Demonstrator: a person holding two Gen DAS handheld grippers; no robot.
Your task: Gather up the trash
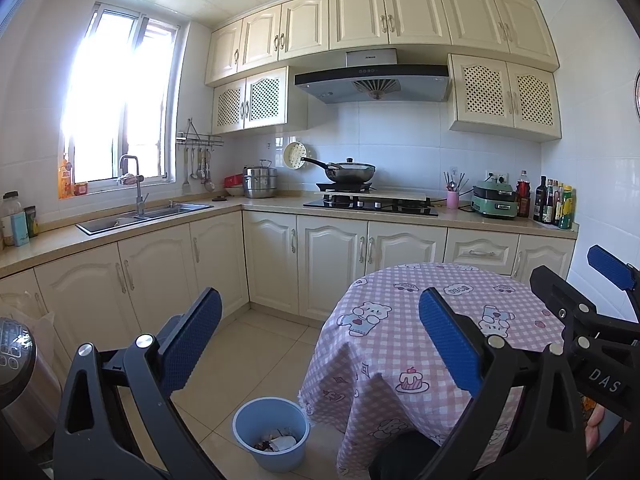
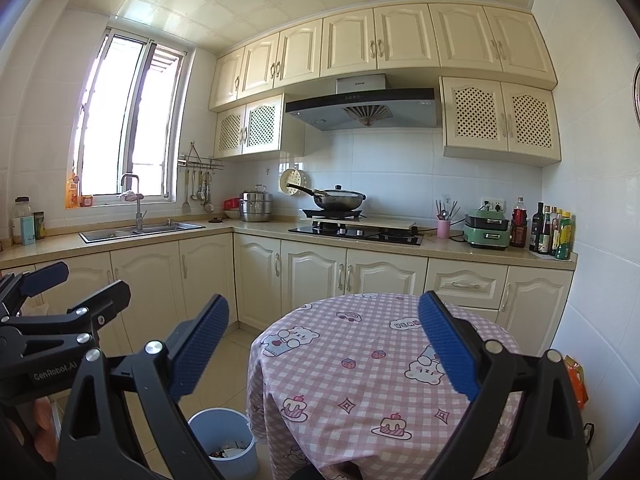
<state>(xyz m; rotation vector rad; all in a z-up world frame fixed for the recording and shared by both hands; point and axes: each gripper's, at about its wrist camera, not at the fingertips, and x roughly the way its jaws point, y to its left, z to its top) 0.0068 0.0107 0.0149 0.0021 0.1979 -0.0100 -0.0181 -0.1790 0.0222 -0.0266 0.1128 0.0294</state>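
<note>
While both grippers, left and right, hang with fingers spread and empty, no loose trash shows; bin sits below, bench ahead.

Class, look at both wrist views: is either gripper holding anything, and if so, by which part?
Nothing is held. The left gripper and the right gripper both stand open, with no object between their fingers.

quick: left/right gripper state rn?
Left gripper: open, holding nothing.
Right gripper: open, holding nothing.
</note>
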